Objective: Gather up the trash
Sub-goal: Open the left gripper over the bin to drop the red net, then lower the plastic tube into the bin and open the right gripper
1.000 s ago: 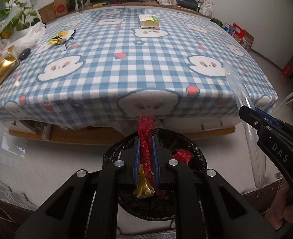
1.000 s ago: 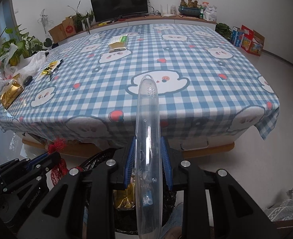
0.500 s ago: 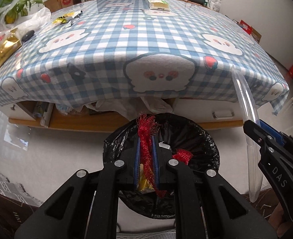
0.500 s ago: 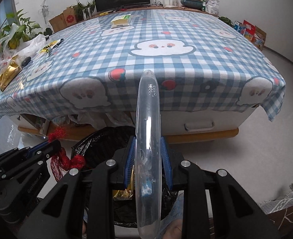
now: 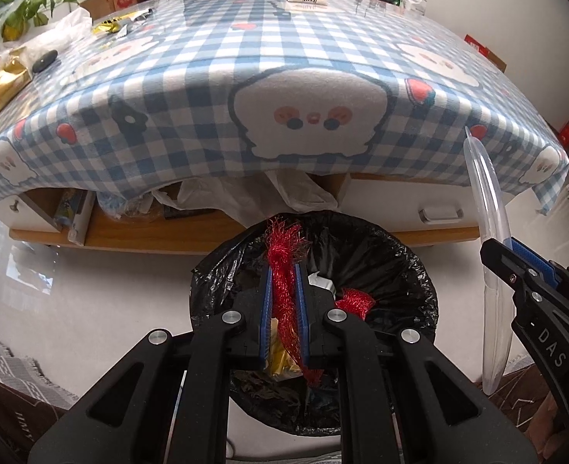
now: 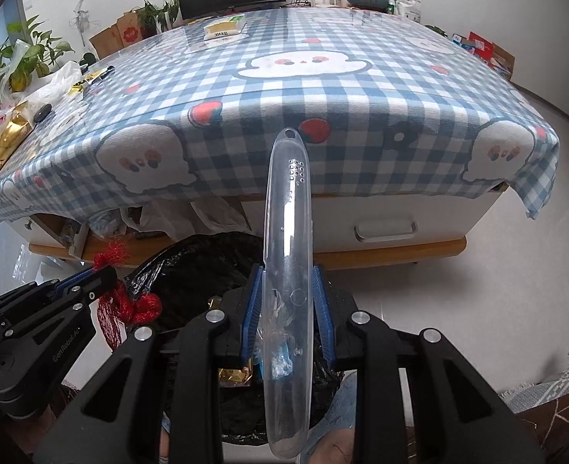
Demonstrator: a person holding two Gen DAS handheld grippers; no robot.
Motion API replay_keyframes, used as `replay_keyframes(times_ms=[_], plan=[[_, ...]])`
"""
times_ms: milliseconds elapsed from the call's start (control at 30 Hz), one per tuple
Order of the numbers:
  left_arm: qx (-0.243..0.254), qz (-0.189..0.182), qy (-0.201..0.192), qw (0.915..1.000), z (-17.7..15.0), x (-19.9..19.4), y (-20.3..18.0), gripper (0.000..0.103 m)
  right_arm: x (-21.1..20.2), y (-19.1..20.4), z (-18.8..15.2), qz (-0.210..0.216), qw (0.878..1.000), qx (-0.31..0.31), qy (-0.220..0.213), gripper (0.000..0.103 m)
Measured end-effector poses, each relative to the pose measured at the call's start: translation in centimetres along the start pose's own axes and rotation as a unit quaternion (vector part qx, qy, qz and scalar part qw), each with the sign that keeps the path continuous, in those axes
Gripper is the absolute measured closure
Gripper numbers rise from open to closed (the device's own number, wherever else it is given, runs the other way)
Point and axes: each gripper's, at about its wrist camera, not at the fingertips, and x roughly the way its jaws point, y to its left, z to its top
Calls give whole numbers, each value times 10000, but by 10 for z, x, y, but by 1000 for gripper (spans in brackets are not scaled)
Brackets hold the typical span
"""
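The left claw [image 5: 283, 317] grips red tinsel [image 5: 284, 266] and the right claw [image 6: 287, 311] grips a clear plastic case [image 6: 289, 239], both over the black trash bag [image 5: 381, 255]. Wrappers [image 5: 116, 25] at 10 o'clock on the bench [image 5: 207, 77] wait.

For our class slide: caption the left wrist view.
Left gripper shut on red tinsel strip above black-lined trash bin.

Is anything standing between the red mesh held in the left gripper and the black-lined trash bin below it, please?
Nothing visible does: the left gripper holds the red mesh right above the open trash bin, with only earlier trash inside.
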Motion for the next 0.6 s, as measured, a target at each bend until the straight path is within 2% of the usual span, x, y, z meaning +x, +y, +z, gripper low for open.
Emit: replay_keyframes(times_ms=[300,433,567,600], plan=[[79,-157,137,9998,-1,22,-11,89,18,-8,-3,-126,9998,112,124,78],[166,-162,82,9997,-3,28,-17,73,21,-9,-3,-156,9997,105,140,78],[170,-162,-4,9997,-4,28,-14,40,24,-6,-2,-146,9998,75,145,78],[133,-161,-29,9998,-3,27,-11,36,25,-5,-3,-138,9998,72,151,78]])
